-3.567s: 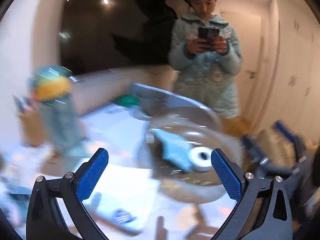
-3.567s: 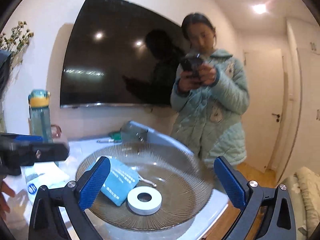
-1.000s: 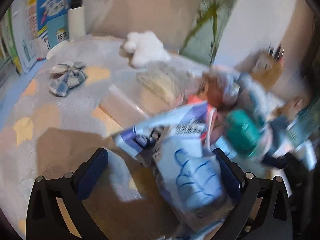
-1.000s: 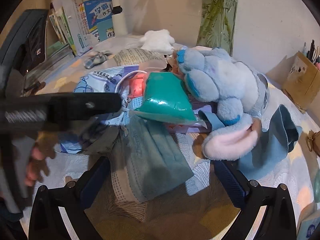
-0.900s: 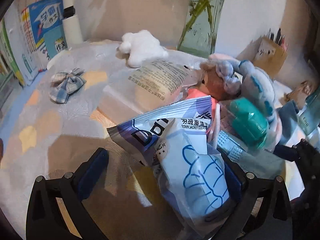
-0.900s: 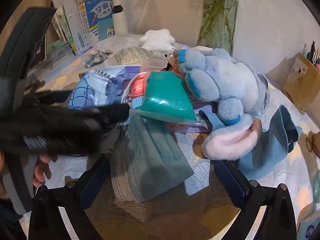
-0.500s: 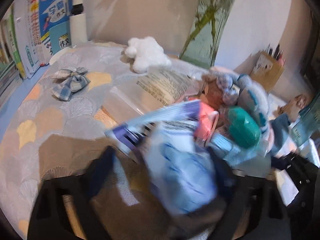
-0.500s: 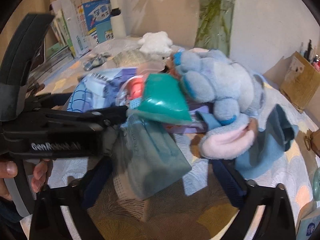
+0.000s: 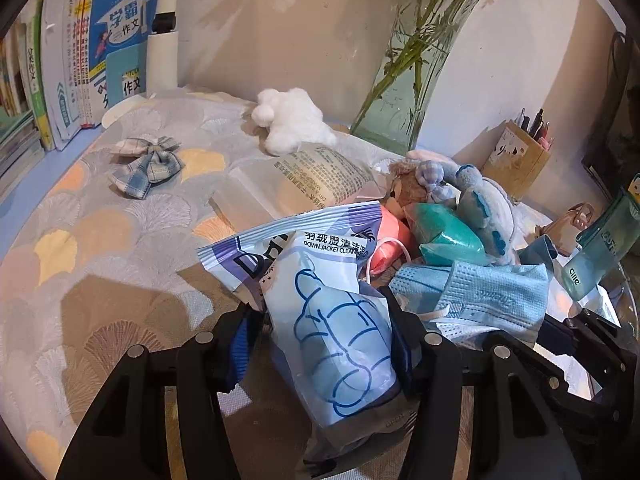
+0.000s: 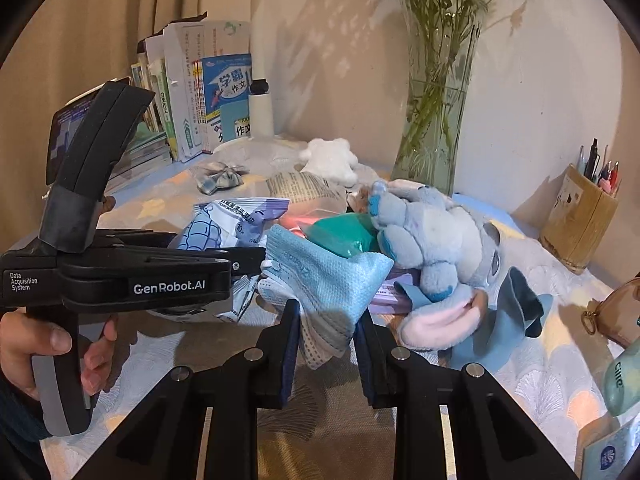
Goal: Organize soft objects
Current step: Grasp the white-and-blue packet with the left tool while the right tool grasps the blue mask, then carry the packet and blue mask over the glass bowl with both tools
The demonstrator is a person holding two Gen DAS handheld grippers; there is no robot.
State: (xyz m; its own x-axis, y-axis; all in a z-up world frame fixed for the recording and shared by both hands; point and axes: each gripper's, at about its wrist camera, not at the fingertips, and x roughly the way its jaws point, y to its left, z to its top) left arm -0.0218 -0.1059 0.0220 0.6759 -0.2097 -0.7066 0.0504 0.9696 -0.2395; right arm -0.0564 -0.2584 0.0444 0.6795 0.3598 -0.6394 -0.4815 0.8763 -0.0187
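My left gripper (image 9: 320, 332) has a blue-and-white wipes pack (image 9: 336, 328) between its jaws. They are closing and the pads touch both sides of the pack. A light blue face mask (image 10: 328, 280) is pinched in my right gripper (image 10: 326, 320), whose jaws are closing too, and its free end hangs above the cloth. The mask (image 9: 492, 296) lies just right of the pack. Behind them is a pile with a blue plush toy (image 10: 436, 248), a teal packet (image 10: 344, 236) and a pink item (image 9: 390, 240). A white plush (image 9: 292, 120) and a plaid bow (image 9: 148, 164) lie further back.
A patterned cloth (image 9: 100, 240) covers the table. A glass vase (image 10: 436, 120) with stems stands at the back, a pen holder (image 10: 580, 216) at the right, books (image 9: 80, 60) at the left. A printed clear bag (image 9: 316, 180) and a blue cloth (image 10: 516, 308) lie near the pile.
Both grippers went from wide open to closed. The left closed around the wipes pack. The right pinched the face mask and lifted it off the cloth.
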